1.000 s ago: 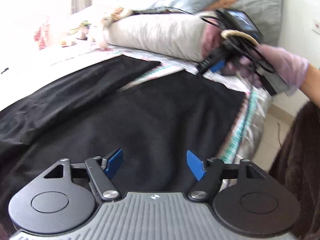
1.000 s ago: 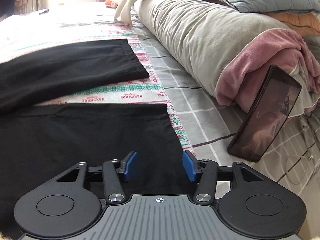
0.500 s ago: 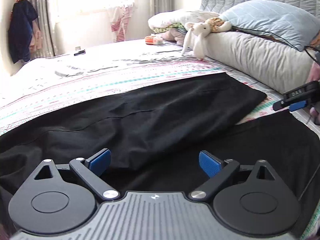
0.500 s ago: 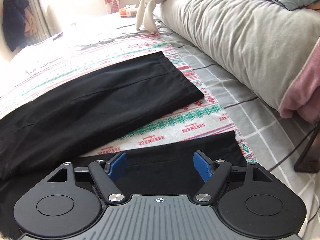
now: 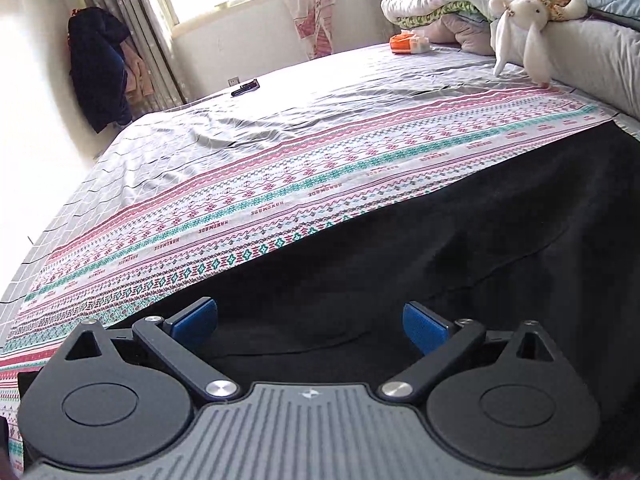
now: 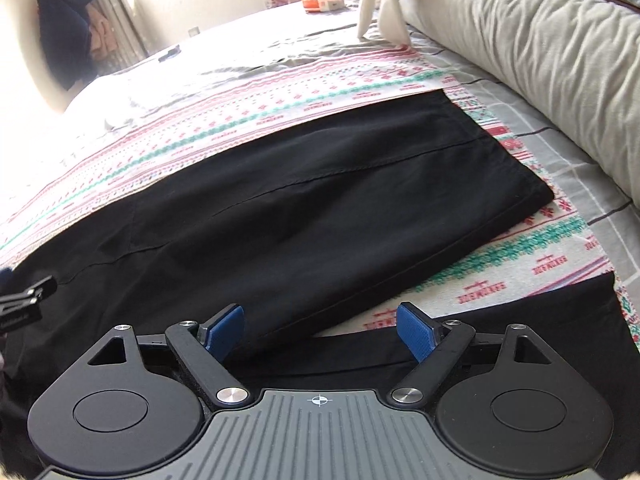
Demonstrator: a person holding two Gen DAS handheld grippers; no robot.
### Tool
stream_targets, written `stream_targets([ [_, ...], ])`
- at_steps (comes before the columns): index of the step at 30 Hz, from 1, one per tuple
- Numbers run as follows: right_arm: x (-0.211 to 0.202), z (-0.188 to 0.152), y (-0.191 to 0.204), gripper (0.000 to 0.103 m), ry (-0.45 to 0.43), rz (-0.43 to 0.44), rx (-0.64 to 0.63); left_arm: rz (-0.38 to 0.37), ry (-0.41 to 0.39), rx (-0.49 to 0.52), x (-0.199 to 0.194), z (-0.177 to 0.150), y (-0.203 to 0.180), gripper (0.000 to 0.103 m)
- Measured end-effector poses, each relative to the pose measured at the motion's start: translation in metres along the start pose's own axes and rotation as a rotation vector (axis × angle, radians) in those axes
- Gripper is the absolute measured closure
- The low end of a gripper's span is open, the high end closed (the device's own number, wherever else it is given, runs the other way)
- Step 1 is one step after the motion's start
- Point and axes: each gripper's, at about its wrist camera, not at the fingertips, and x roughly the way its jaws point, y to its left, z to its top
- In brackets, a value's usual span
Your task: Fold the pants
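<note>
Here, black pants [image 6: 304, 208] lie flat on patterned bedspread [image 5: 280, 184], legs spread in V: far leg smooth, straight seam along it, hem square near long grey pillow [image 6: 540, 52]; near leg runs under grippers. Left gripper [image 5: 310, 320] jaws wide apart, nothing between, above dark fabric. Right gripper [image 6: 320, 328] jaws opening, empty, over gap between legs. Stuffed rabbit [image 5: 524, 24] on pillow.

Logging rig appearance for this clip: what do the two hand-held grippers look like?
Both match: the left hand-held gripper and right hand-held gripper have blue ridged pads on black linkage arms with silver pivot bolts, two round black discs, and a grey ribbed body bearing a small white mark.
</note>
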Motion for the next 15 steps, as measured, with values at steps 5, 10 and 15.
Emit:
stream_targets([
  [5, 0.02, -0.003, 0.029, 0.018, 0.009, -0.036, -0.097, -0.007, 0.007, 0.009, 0.038, 0.017, 0.009, 0.0],
  [10, 0.04, -0.008, 0.033, 0.018, 0.051, -0.045, -0.125, -0.066, 0.002, 0.078, 0.065, 0.035, 0.009, 0.0],
  [15, 0.046, -0.01, 0.033, 0.018, 0.06, -0.067, -0.15, -0.183, 0.063, 0.115, 0.089, 0.047, 0.009, 0.014],
])
